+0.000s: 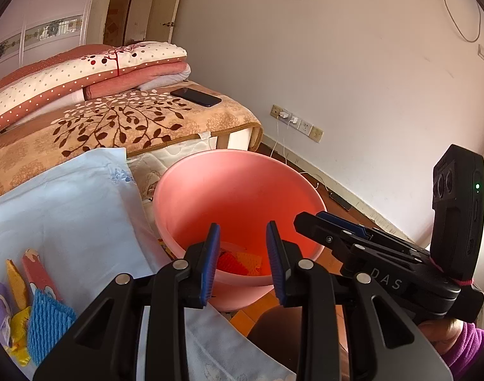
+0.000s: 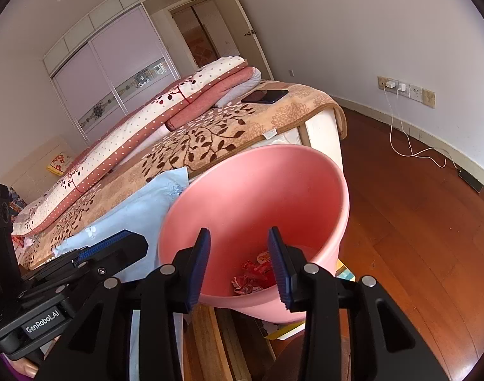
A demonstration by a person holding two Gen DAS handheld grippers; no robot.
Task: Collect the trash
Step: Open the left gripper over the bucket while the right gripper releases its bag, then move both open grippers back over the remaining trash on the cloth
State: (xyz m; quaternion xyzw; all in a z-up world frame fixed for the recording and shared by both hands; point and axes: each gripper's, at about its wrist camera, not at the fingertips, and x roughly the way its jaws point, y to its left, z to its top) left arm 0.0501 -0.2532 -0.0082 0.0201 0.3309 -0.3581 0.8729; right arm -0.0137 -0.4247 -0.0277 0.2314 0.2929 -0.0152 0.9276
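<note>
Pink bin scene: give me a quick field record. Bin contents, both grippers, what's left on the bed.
bin: pink bin, beside the bed, open top
bin contents: red and yellow wrappers at the bottom
left gripper: open, empty, aimed into the bin
right gripper: open, empty, aimed into the bin
remaining trash: blue sponge piece, wrappers on light blue cloth
other: phone on the bedspread

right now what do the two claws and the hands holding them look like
Both claws, left and right, are matte black linkages with silver pivot pins and ribbed blue finger pads. The right one carries white "DAS" lettering, a black camera module with a green light and a red band; the left reads "GenRobot.AI". A purple fleece sleeve covers the wrist behind the right one.
</note>
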